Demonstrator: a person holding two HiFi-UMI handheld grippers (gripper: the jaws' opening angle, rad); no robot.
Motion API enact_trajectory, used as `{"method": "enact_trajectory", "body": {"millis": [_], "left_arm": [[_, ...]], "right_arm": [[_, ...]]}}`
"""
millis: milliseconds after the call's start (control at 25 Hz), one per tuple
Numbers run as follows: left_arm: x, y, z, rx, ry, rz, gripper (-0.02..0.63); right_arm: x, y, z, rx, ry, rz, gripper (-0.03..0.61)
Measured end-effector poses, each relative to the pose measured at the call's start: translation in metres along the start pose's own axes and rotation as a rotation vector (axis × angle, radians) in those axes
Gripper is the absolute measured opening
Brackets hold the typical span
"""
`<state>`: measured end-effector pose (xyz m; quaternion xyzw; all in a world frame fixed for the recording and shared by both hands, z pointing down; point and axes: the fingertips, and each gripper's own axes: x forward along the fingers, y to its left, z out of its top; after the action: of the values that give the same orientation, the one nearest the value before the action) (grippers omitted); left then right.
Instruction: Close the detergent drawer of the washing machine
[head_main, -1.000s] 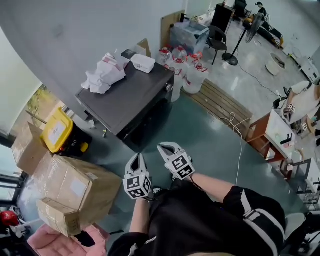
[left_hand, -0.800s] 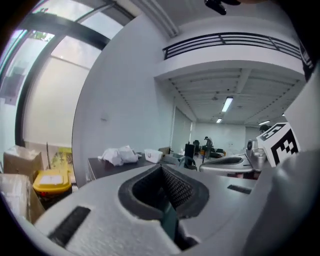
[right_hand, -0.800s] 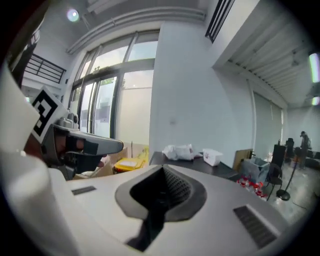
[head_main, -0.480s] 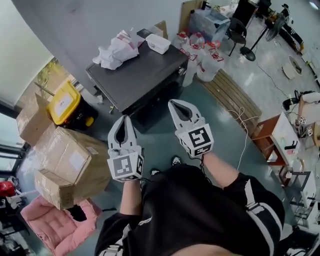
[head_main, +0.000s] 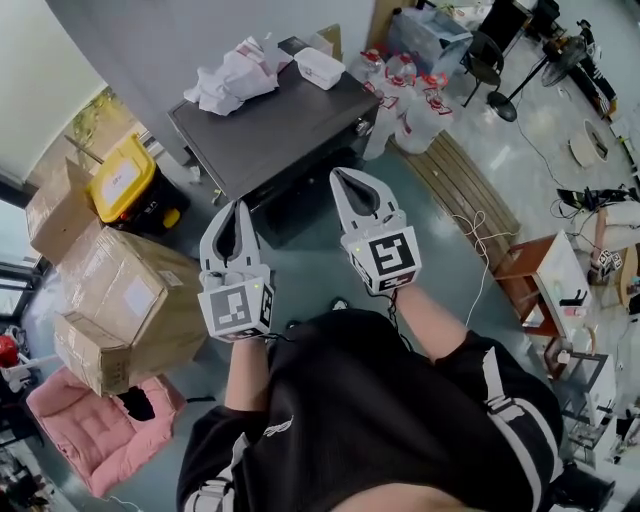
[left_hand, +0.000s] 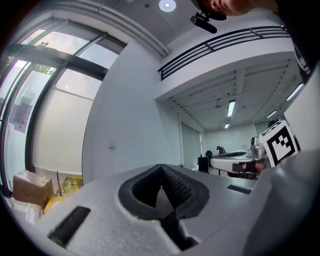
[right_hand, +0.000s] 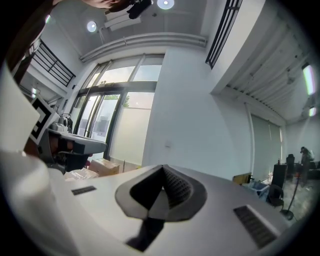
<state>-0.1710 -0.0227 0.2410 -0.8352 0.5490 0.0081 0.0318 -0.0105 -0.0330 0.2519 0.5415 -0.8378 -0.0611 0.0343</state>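
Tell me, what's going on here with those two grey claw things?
A person holds a two-jaw tool in each hand, out in front of the body. The left gripper and the right gripper are both shut with nothing between their jaws, and neither touches anything. Ahead stands a dark grey cabinet with crumpled white bags and a white box on top. No detergent drawer can be made out from here.

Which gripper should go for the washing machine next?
Right, probably: the right gripper sits nearer the washing machine than the left gripper. Both are shut and empty; the drawer itself can't be made out.
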Motion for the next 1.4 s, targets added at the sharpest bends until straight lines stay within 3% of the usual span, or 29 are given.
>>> {"method": "enact_trajectory", "body": {"millis": [1400], "left_arm": [[-0.013, 0.003, -0.027, -0.056, 0.041, -0.005, 0.006]], "right_arm": [[-0.009, 0.004, -0.02, -0.036, 0.065, 0.0, 0.005]]}}
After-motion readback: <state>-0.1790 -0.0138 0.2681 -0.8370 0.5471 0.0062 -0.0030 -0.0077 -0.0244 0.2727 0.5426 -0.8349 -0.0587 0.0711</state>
